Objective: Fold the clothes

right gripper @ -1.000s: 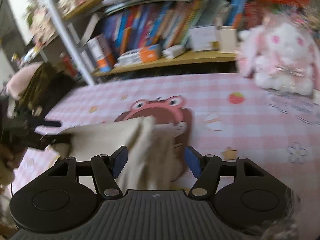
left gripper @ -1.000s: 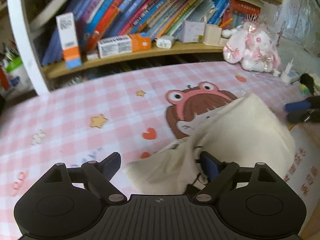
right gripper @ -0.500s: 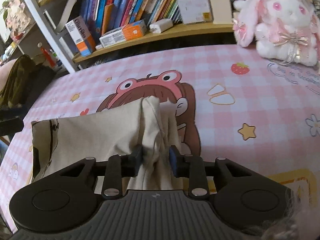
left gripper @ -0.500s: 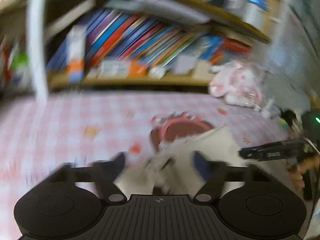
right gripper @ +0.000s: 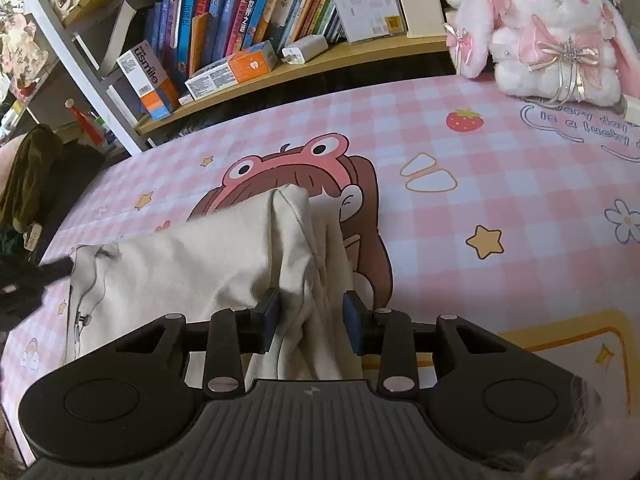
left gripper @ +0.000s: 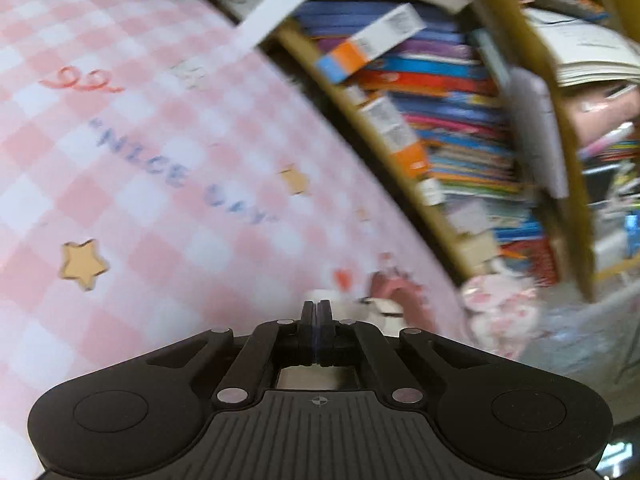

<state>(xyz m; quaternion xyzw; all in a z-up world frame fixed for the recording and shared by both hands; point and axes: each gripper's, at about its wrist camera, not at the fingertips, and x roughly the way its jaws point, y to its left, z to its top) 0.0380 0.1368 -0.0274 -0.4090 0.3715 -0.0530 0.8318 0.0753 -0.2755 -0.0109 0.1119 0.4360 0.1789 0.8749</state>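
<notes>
Cream garment — bunched, creased, one folded edge raised.

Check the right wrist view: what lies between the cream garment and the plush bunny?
Only bare tablecloth: pink check with printed shapes between the cream garment and the plush bunny. No object sits there; the right wrist view shows it.

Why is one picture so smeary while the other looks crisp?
Left wrist view: motion blur smears the bookshelf and tilts the scene; only the claw stays sharp. Right wrist view: crisp cream garment and plush rabbit, though the fisheye bends the shelf edge.
</notes>
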